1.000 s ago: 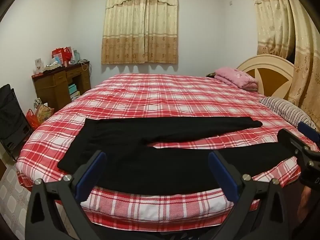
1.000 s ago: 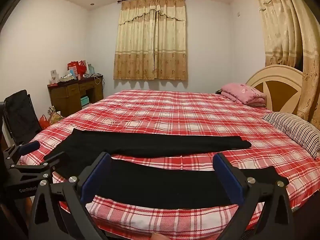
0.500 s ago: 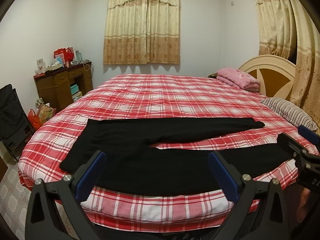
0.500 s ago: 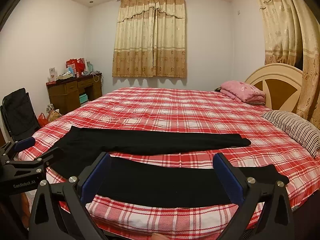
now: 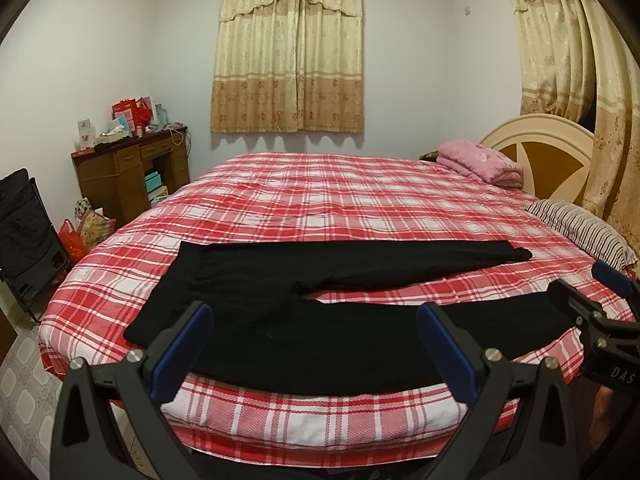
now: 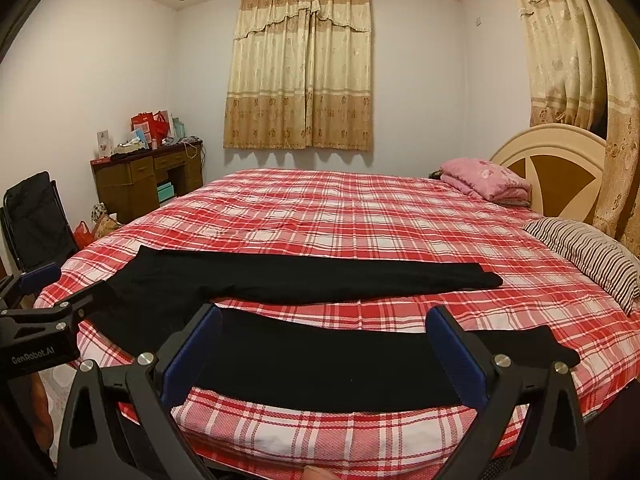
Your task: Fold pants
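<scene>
Along the near edge of the bed [image 5: 320, 196] the black pants [image 5: 304, 320] are laid out flat on the red-and-white plaid cover, the waist toward the foot end and both legs stretched toward the headboard [image 5: 552, 152]. One leg runs close to the near edge; the other is angled slightly away from it, so that a wedge of plaid is seen between them.

The left gripper [image 5: 316, 344] is held just off the near edge, in front of the waist and seat of the pants, with its blue-padded fingers [image 5: 182, 344] spread wide and nothing between them. The right gripper [image 6: 326, 344] is held likewise off the near edge, in front of the nearer leg, its fingers [image 6: 456, 348] also spread wide and empty. Neither is seen touching the cloth. Each gripper is caught at the margin of the other's view.

Farther out, a striped pillow [image 5: 580, 232] is seen at the headboard end, and a folded pink blanket [image 5: 480, 160] at the far headboard corner. A wooden desk [image 5: 128, 176] stands against the wall beyond the foot end.
</scene>
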`<action>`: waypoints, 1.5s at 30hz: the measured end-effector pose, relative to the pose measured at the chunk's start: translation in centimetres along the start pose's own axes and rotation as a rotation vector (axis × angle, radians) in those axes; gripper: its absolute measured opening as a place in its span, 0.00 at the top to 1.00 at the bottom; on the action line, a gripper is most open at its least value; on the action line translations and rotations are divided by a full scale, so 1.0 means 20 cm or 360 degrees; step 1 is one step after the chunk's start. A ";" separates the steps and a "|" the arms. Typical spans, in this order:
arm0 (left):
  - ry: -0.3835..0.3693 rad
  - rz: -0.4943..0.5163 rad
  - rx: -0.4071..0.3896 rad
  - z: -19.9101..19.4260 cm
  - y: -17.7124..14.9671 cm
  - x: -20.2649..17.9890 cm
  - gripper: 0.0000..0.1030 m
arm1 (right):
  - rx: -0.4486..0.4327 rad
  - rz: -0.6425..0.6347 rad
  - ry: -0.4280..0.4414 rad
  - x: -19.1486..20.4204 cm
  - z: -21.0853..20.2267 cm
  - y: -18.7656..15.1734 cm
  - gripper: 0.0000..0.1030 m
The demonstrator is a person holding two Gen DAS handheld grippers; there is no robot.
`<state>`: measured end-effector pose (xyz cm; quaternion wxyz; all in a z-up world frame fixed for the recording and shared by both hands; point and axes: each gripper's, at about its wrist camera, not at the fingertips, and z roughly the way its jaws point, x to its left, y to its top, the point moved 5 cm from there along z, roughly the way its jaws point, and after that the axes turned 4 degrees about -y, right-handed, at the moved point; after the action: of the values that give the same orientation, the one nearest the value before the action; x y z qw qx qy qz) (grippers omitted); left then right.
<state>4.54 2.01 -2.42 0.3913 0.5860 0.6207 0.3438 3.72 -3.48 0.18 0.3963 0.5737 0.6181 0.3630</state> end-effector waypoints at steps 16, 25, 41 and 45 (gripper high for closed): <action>0.0018 -0.0002 -0.0030 -0.02 0.02 0.02 0.00 | 0.0019 -0.0001 -0.0005 0.00 0.02 -0.01 0.01; 0.0029 0.0000 -0.0041 -0.02 0.01 0.02 0.00 | 0.0027 -0.0001 -0.0010 0.00 0.03 -0.02 0.01; 0.0033 -0.0007 -0.0040 -0.01 0.01 0.04 0.00 | 0.0038 -0.0009 -0.0018 0.01 0.05 -0.03 0.01; 0.0035 -0.0004 -0.0027 0.00 -0.01 0.03 0.00 | 0.0046 -0.0007 -0.0018 0.01 0.05 -0.03 0.01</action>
<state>4.40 2.59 -2.55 0.3899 0.5779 0.6228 0.3550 4.37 -3.43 -0.77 0.3925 0.5800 0.6223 0.3498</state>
